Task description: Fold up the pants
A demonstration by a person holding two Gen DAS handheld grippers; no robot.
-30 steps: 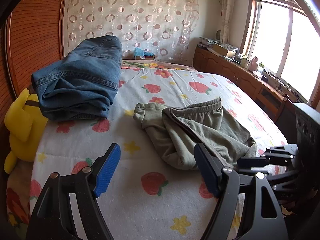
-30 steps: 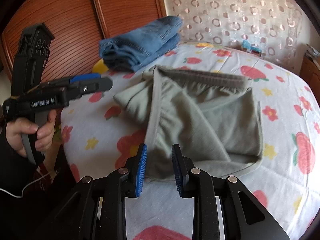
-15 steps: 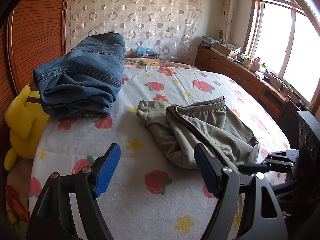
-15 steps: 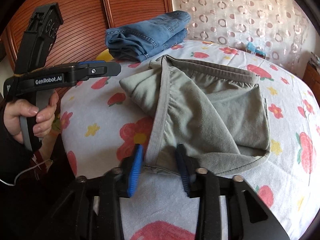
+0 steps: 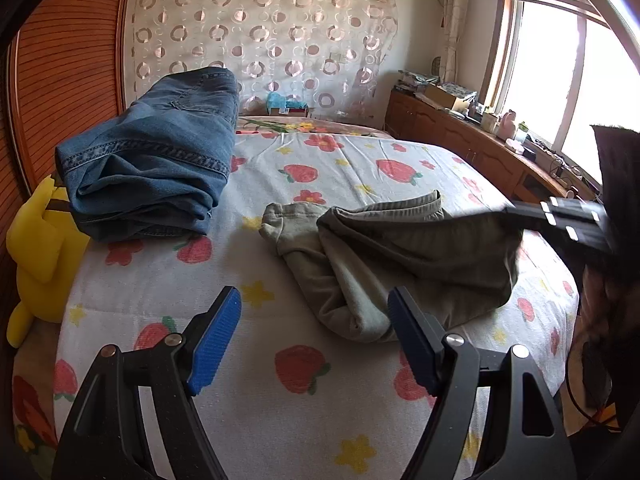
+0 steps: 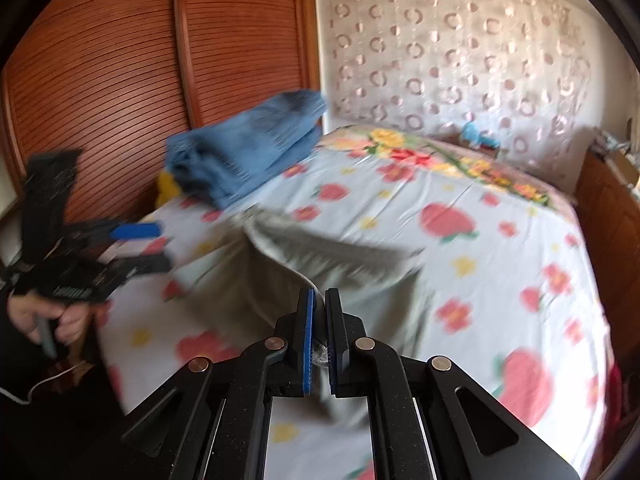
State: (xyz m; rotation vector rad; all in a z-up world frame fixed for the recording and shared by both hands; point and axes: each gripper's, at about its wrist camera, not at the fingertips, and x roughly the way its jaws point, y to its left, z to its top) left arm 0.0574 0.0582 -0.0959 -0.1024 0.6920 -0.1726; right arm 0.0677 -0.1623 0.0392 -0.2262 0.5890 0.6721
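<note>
At the far left a yellow plush toy (image 5: 38,248) is sitting wedged between the bed (image 5: 304,420) and the slatted wooden wardrobe doors (image 5: 68,80). Just right of it, a folded stack of blue jeans (image 5: 156,160) is resting on the strawberry-print sheet, toward the far left of the bed.

Your left claw (image 5: 314,340) is hovering over the near edge of the bed with its blue pads (image 5: 214,340) standing wide apart and nothing between them; you are gripping nothing with it. In the right wrist view, which is blurred, your left hand (image 6: 44,316) is showing wrapped around that tool's handle at the left edge.

The grey-green pants (image 5: 400,248) are lying bunched in the middle of the bed, right of the jeans and apart from them, with one rumpled end sitting just beyond the left claw's right pad. Their right side is being lifted off the sheet into a taut ridge.

Your right claw (image 6: 318,344) is pinching that raised edge of the pants: its jaws have just been closing and are now clamped nearly together on the thin fabric, which is running up between the pads.

At the far right, a wooden cabinet (image 5: 460,140) under the bright window (image 5: 560,80) is carrying clutter too small to make out.
</note>
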